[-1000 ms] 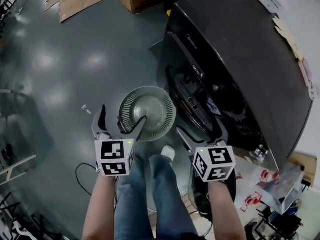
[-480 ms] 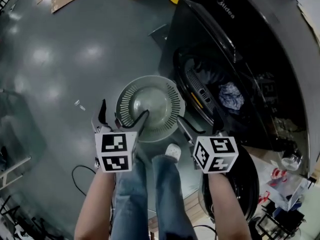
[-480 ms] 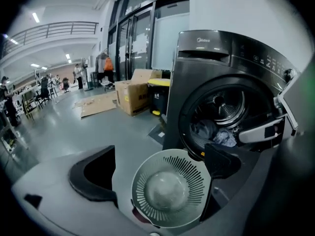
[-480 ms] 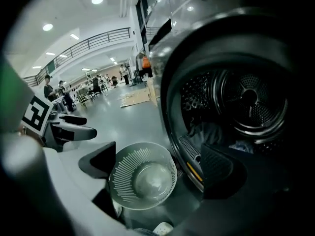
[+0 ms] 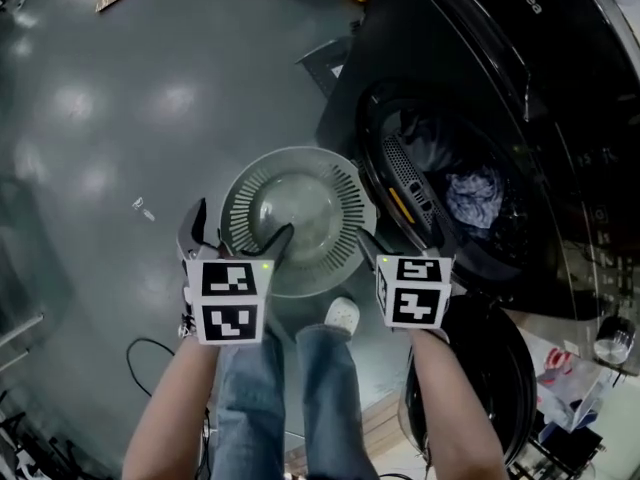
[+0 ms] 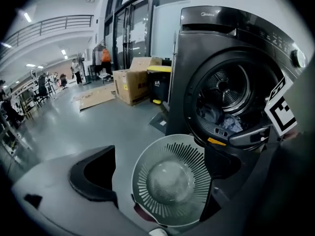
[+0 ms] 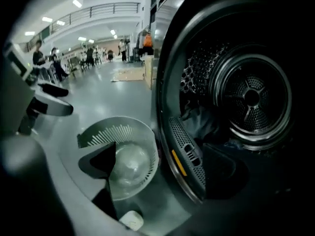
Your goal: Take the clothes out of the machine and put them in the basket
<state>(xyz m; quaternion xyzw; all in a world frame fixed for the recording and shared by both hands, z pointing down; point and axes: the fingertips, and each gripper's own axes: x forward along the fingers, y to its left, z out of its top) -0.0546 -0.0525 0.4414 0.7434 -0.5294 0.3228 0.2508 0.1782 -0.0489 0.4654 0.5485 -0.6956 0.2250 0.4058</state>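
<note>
Grey floor (image 5: 120,118) fills the head view. The empty basket (image 5: 240,193) sits by the open machine (image 5: 430,28), and the clothes (image 5: 475,193) are inside it. In the left gripper view, the left gripper (image 6: 167,191) is spread wide and holds nothing. In the right gripper view, the right gripper (image 7: 165,166) is spread wide too, empty, at the machine's round door.

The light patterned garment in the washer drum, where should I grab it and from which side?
Probably pinch a raised fold on top of the light patterned garment, reaching straight in through the door opening with the open right gripper, the nearer one. It lies loosely bunched low in the drum beside a darker garment, so a crumpled ridge gives the jaws something to close on.
</note>
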